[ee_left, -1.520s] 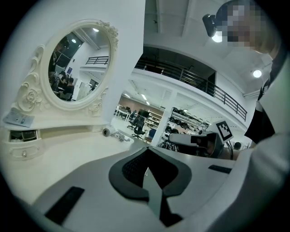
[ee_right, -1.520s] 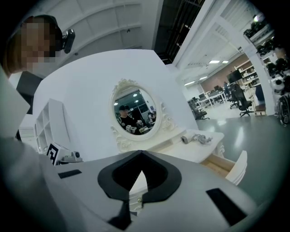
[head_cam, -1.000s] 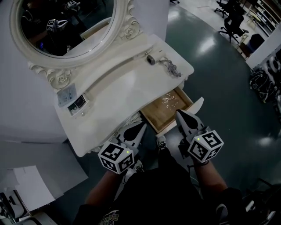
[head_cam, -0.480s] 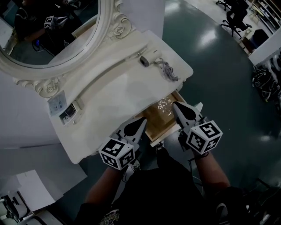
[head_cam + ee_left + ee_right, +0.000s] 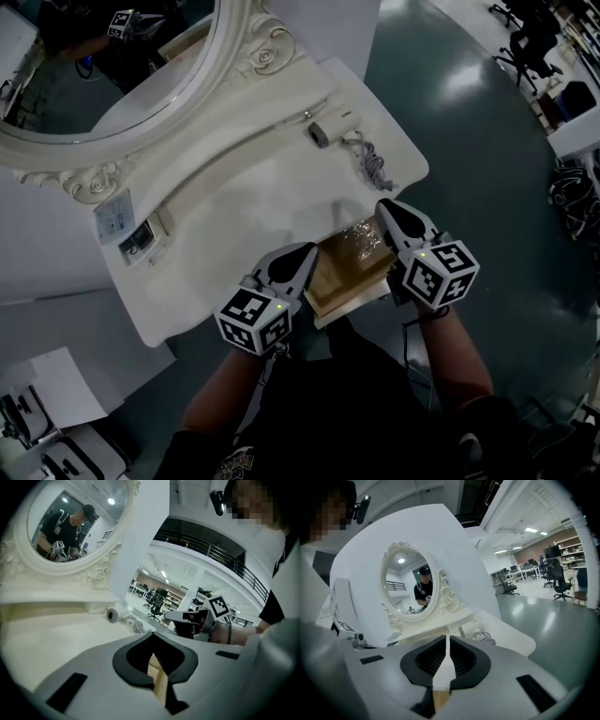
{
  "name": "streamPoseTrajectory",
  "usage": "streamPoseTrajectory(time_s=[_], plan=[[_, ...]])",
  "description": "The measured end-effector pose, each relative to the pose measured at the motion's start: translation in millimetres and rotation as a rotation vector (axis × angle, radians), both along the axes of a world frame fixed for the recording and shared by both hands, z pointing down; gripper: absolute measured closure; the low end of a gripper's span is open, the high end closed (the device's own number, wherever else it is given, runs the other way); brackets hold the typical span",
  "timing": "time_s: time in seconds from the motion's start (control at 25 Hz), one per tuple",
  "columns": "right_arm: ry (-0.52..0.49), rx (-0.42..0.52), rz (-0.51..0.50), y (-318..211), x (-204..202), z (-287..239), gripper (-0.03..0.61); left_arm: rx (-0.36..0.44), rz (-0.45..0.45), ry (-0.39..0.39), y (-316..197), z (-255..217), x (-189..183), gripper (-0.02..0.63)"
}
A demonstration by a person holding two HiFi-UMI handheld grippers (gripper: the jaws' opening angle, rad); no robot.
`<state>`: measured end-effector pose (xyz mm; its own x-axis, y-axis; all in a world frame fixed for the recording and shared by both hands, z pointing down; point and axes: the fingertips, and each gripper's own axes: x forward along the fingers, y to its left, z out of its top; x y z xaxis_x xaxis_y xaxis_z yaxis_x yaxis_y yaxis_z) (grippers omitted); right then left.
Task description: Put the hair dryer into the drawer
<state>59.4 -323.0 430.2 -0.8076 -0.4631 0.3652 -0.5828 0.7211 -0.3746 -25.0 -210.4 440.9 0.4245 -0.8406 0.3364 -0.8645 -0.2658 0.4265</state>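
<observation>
Two claws, both shut and empty: left claw [image 5: 307, 253] and right claw [image 5: 384, 208] flank the partly open drawer [image 5: 330, 281], frame centre. We see the hair dryer [image 5: 321, 134] on the dresser top [image 5: 234, 192], upper centre, well apart from both.

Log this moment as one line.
left tongs: shut, at drawer | right tongs: shut, at drawer | hair dryer: on tabletop | drawer: partly open

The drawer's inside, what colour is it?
Pale wood-brown; the open wooden drawer shows best in the head view.
</observation>
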Motion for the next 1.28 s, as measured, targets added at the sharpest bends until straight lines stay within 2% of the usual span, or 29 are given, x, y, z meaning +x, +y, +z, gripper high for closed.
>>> streamPoseTrajectory(time_s=[0.16, 0.24, 0.4, 0.6, 0.84, 1.28], plan=[[0.041, 0.005, -0.014, -33.1, -4.5, 13.9, 0.535, -0.017, -0.015, 0.001, -15.1, 9.0, -2.8, 0.611], [0.06, 0.003, -0.025, -48.2, -7.0, 20.4, 0.469, -0.026, -0.02, 0.001, -20.8, 13.3, -2.6, 0.611], [0.109, -0.007, -0.058, -77.9, -14.1, 35.0, 0.411, -0.045, -0.034, 0.007, -28.5, 19.5, -1.0, 0.611], [0.227, -0.027, -0.137, -114.1, -30.1, 59.9, 0.369, -0.062, -0.053, 0.008, -33.0, 24.6, -0.3, 0.611], [0.385, -0.079, -0.248, -143.6, -59.0, 97.2, 0.341, -0.078, -0.091, 0.008, -29.0, 27.9, -8.8, 0.611], [0.667, -0.151, -0.364, -168.5, -84.3, 166.5, 0.328, -0.102, -0.189, 0.007, -7.4, 34.3, -27.5, 0.611]])
